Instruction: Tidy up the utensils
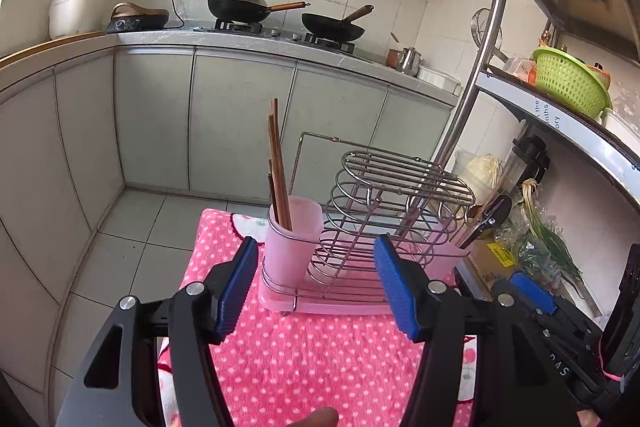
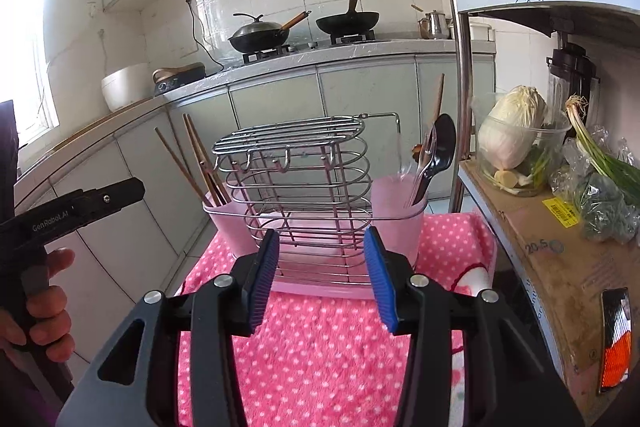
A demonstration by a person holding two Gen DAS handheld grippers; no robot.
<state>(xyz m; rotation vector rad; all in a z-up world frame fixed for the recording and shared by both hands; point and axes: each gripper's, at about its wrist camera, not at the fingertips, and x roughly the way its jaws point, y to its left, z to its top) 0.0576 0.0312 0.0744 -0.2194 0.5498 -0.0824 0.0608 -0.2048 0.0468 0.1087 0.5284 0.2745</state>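
A wire utensil rack (image 1: 380,215) (image 2: 300,179) on a pink tray stands on a pink polka-dot cloth (image 1: 320,355) (image 2: 320,347). Its left pink cup (image 1: 292,247) (image 2: 228,223) holds wooden chopsticks (image 1: 278,163) (image 2: 200,163). Its right pink cup (image 2: 400,211) holds a black spoon (image 2: 438,151), a clear utensil and a wooden handle. My left gripper (image 1: 316,291) is open and empty, just in front of the rack. My right gripper (image 2: 322,279) is open and empty, also just in front of it. The left gripper's body (image 2: 60,215) shows at the left of the right wrist view.
A metal shelf unit (image 2: 460,67) stands close on the right with cabbage (image 2: 512,131), scallions, a cardboard sheet and a green basket (image 1: 568,83). Across the tiled floor is a counter with woks (image 1: 240,5), a kettle and a rice cooker (image 1: 76,13).
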